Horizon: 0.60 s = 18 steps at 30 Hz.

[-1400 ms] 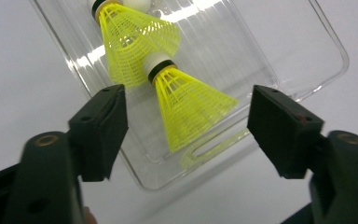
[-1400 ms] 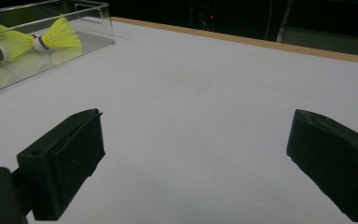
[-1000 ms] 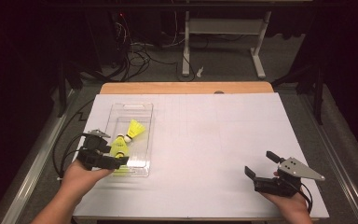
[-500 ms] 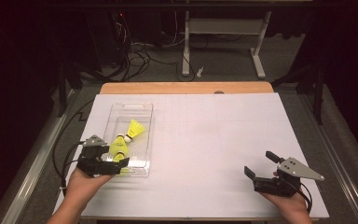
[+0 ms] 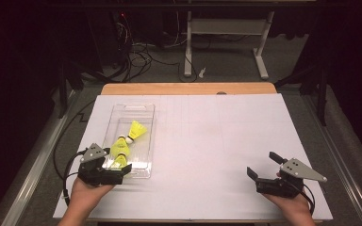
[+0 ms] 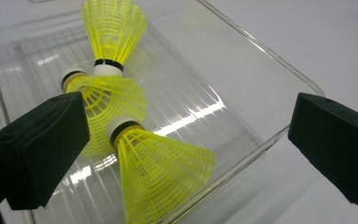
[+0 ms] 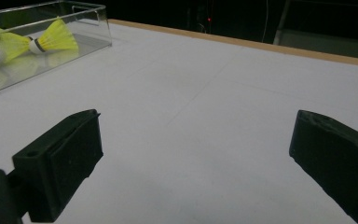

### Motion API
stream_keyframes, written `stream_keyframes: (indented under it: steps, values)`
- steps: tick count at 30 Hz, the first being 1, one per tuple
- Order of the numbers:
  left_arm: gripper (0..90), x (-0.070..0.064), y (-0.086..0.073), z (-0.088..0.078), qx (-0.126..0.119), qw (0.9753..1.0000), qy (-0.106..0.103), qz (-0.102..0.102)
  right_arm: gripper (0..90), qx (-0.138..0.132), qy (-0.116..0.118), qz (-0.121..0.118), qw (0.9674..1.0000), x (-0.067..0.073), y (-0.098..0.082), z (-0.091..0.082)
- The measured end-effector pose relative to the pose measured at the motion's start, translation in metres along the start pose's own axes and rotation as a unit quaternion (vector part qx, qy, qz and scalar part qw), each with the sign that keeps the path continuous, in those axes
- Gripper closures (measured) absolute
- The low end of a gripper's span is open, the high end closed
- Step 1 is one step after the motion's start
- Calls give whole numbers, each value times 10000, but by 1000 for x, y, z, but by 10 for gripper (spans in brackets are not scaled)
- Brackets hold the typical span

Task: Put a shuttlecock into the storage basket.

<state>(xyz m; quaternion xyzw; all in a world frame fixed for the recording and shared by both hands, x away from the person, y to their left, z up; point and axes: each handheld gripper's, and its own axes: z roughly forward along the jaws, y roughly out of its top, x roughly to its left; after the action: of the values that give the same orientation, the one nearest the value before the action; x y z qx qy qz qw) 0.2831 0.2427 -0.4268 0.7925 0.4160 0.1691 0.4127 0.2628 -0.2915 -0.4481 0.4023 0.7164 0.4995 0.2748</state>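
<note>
A clear plastic tray (image 5: 143, 109) lies at the table's left with three yellow shuttlecocks in it: far (image 5: 137, 130), middle (image 5: 121, 146) and near (image 5: 118, 162). My left gripper (image 5: 116, 160) sits low at the tray's near end, open. Its jaws have just been opening. In the left gripper view (image 6: 186, 140) the near shuttlecock (image 6: 163, 172) lies loose in the tray (image 6: 279, 60) between the jaws, and neither pad touches it. The middle shuttlecock (image 6: 107, 98) and the far one (image 6: 114, 28) lie beyond. My right gripper (image 5: 264, 165) rests open at the front right, nothing between its jaws (image 7: 196, 158).
White paper (image 5: 207, 141) covers the table, with a wooden edge (image 5: 188, 88) at the back. From the right gripper view the tray (image 7: 93, 18) stands far off to the left. Cables and a desk frame (image 5: 226, 28) lie on the floor behind.
My left hand has sunk and drawn back a little toward the near edge while its jaws spread wider. The near shuttlecock now lies free in the tray. The right gripper has stayed still.
</note>
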Motion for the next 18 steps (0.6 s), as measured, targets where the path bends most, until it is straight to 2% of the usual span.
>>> stream_keyframes:
  steps: [5, 7, 10, 11, 14, 16, 18]
  values:
    - [2, -4, -4, -3, -466, 9988, -137, 97, 1, -167, -31, -12, 9999, 3, 3, -2]
    - [2, -5, -7, -3, -548, 9983, -165, 130, 0, -239, -109, -58, 9996, 4, 5, -4]
    - [2, -4, -10, -5, -653, 9973, -320, 81, 0, -329, -161, -68, 9993, 6, 7, -7]
    - [2, -3, -12, -7, -827, 9958, -397, 37, 0, -355, -166, -70, 9992, 6, 7, -8]
    - [2, -5, -13, -10, -895, 9950, -429, 74, 0, -443, -212, -10, 9988, 6, 8, -11]
    - [2, -6, -15, -11, -873, 9953, -384, 194, 0, -539, -262, 18, 9982, 7, 10, -14]
    - [2, -8, -16, -13, -934, 9944, -382, 300, 0, -595, -282, 49, 9978, 7, 11, -16]
